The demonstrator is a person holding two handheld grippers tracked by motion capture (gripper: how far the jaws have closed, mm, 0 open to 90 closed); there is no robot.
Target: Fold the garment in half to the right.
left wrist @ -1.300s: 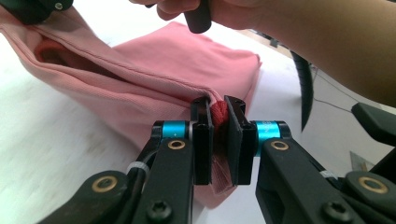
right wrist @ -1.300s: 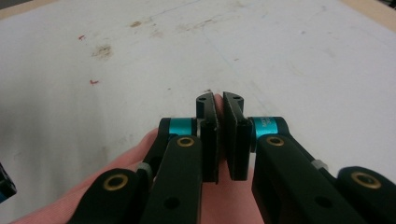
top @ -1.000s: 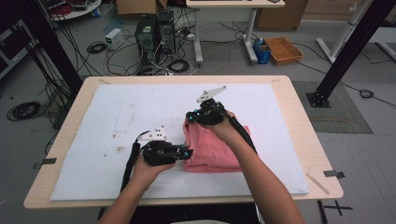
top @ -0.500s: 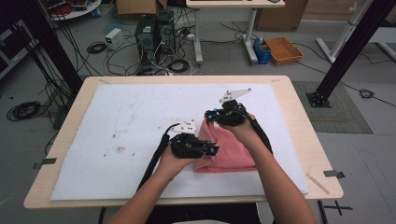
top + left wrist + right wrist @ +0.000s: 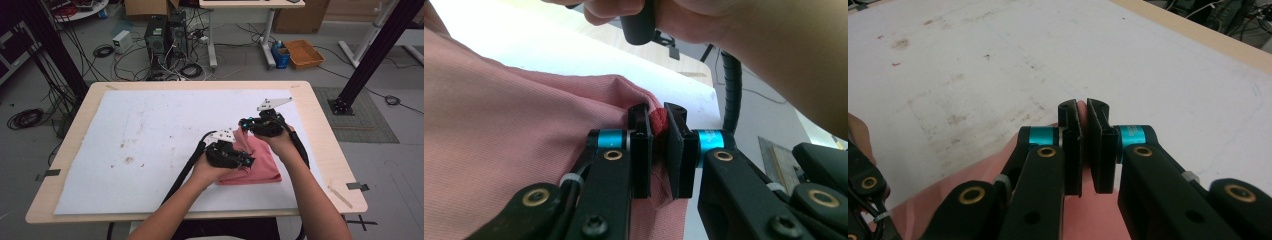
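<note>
Two black grippers, left gripper [image 5: 658,150] and right gripper [image 5: 1083,150], each with flat black pads, a turquoise metal sleeve just outside either jaw, brass-coloured pivot rings on the matte black links below, dark screws lower still. Thin white cable tie [image 5: 569,178] behind the left-hand link. Grey three-cornered plate [image 5: 272,103] on top, thick black cable [image 5: 184,172] trailing behind. Bare forearms, no sleeves
</note>
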